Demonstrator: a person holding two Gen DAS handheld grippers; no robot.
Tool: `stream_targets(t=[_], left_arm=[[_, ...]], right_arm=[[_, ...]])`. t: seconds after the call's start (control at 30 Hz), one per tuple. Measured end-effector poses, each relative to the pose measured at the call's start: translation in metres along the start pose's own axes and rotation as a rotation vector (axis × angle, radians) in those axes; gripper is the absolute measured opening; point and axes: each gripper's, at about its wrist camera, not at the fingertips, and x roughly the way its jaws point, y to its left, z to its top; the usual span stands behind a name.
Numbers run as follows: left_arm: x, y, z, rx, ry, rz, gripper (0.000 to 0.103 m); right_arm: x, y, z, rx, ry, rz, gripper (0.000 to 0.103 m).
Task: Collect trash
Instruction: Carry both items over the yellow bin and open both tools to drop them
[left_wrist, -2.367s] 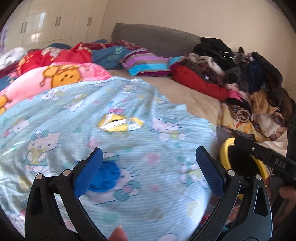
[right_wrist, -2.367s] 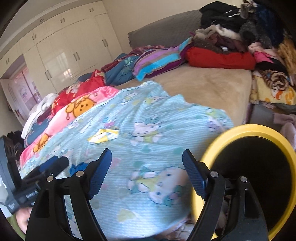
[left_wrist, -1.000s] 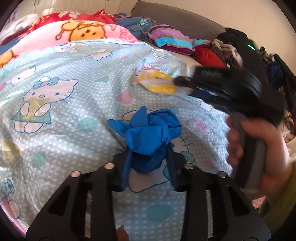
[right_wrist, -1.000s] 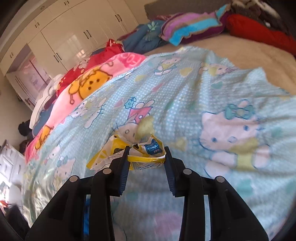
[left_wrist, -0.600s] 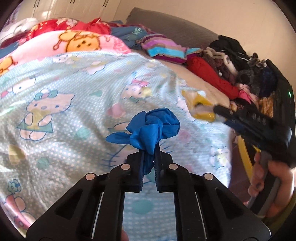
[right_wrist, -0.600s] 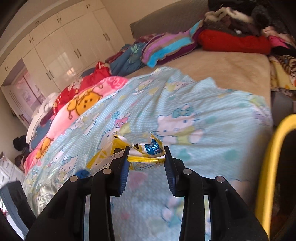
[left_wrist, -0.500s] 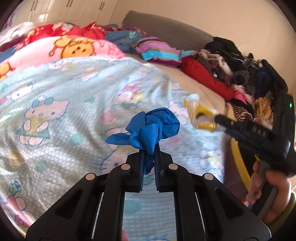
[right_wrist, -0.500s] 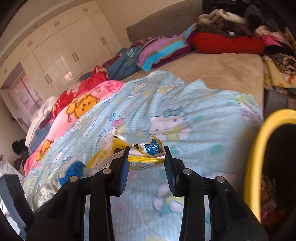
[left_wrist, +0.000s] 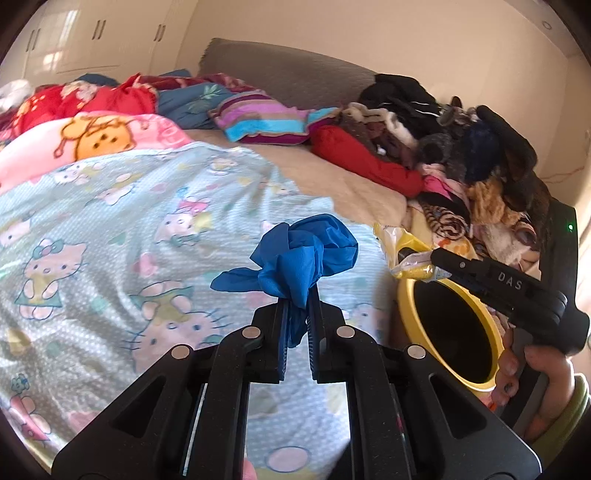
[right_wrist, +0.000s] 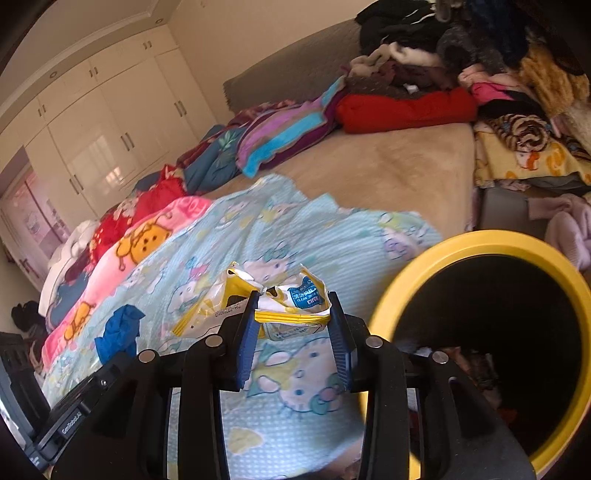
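My left gripper (left_wrist: 296, 299) is shut on a crumpled blue glove (left_wrist: 304, 254) and holds it above the Hello Kitty blanket (left_wrist: 110, 229). My right gripper (right_wrist: 293, 317) is shut on a yellow and white wrapper (right_wrist: 284, 299). In the left wrist view the right gripper (left_wrist: 417, 264) holds the wrapper (left_wrist: 400, 245) at the rim of a yellow-rimmed black bin (left_wrist: 448, 325). In the right wrist view the bin (right_wrist: 491, 325) stands just right of my fingers, and the blue glove (right_wrist: 118, 332) shows at the lower left.
A heap of clothes (left_wrist: 461, 155) lies along the bed's right side behind the bin. Folded blankets and a striped pillow (left_wrist: 258, 118) lie at the head of the bed. White wardrobes (right_wrist: 110, 140) stand at the far wall.
Both grippers closed on their trash, lifted it off the blanket and moved right toward the bin. The wrapper now sits at the bin's rim.
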Motion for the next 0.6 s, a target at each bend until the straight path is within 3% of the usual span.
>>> stream_targets(t=[0.6], left_arm=[[0.007, -0.080, -0.001, 0.136, 0.022, -0.129, 0.005]], right_arm=[[-0.058, -0.080, 0.006, 0.171, -0.079, -0.159, 0.034]])
